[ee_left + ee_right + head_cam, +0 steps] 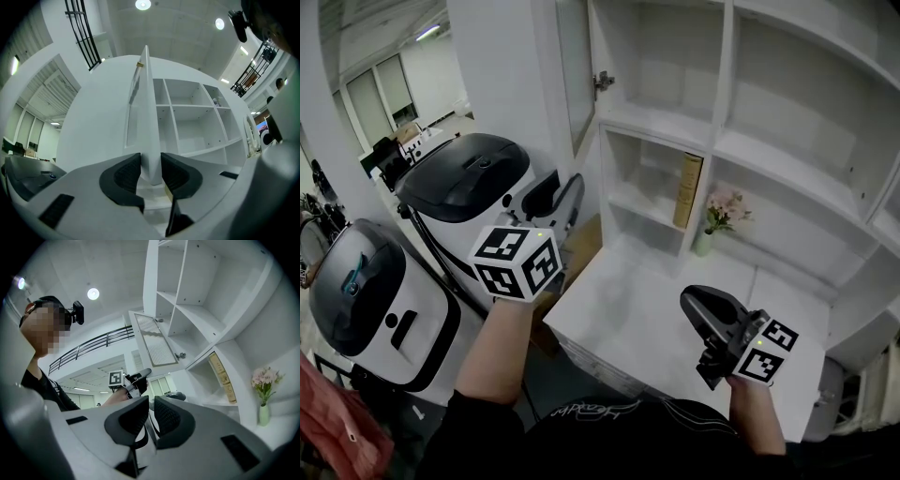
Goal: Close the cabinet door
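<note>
The white cabinet door [575,70] with a glazed panel stands swung out from the shelf unit [787,112], hinged at its right. In the left gripper view the door's free edge [145,117] runs up between the jaws of my left gripper [151,171]. The pads sit beside the edge without visibly pressing it, so this gripper is open. From the head view the left gripper [567,192] reaches up below the door. My right gripper [694,300] hovers over the white counter with its jaws nearly together and nothing in them. The right gripper view shows the door [157,341] and the left gripper [140,378] beyond the right gripper [151,416].
A tan book [687,190] and a small vase of pink flowers [719,217] stand in the lower shelf bays. Two black-topped white machines [469,178] [366,291] stand to the left of the counter [647,309]. The upper shelves hold nothing.
</note>
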{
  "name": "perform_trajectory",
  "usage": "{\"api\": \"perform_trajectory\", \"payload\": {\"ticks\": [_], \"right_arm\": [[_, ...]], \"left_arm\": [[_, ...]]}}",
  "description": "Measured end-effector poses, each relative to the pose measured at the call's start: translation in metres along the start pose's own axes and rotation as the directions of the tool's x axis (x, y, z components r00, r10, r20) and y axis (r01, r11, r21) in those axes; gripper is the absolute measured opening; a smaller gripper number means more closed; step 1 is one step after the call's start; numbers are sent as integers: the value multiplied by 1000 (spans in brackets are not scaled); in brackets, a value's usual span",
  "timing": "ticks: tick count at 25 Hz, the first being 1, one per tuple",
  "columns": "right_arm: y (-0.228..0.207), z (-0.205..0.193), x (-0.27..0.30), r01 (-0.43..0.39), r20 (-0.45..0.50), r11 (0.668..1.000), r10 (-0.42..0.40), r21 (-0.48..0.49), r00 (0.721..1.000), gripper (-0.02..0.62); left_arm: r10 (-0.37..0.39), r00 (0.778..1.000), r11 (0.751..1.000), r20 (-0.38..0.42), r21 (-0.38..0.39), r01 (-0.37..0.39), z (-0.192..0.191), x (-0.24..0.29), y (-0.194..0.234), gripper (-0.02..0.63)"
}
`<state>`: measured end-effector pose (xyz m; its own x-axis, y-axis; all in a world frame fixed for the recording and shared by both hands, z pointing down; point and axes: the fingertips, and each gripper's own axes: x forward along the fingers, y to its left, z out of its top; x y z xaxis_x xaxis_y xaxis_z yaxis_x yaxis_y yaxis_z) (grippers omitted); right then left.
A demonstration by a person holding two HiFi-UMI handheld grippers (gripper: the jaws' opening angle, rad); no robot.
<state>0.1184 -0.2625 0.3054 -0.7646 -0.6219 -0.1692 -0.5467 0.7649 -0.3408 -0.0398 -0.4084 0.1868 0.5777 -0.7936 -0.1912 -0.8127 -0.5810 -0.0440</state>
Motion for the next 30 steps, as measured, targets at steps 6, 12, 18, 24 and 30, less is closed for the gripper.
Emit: {"api": "perform_trajectory", "payload": {"ticks": [6, 12, 18, 24, 30], "right_arm": [[-5, 13, -8, -13, 16, 1000, 13, -19, 1000, 61], [-15, 22, -14, -11, 29, 1000, 11, -28, 1000, 61], [-27, 29, -26, 5, 36, 1000, -4, -29, 999, 61], [-39, 35, -41, 22, 43, 999, -20, -30, 999, 61], [-55, 40, -59, 35, 49, 999, -34, -21, 998, 61]], "left_arm": [[-42, 999, 999, -22, 16, 42, -2, 10, -18, 153], [-82, 996, 996, -22, 35, 83, -4, 25, -37, 179], [-87, 996, 995, -15, 50, 87, -7, 41, -56, 200], [-69, 998, 995, 4, 68, 68, -10, 57, -75, 213], [-50, 999, 995, 15, 92, 48, -15, 78, -95, 222]]}}
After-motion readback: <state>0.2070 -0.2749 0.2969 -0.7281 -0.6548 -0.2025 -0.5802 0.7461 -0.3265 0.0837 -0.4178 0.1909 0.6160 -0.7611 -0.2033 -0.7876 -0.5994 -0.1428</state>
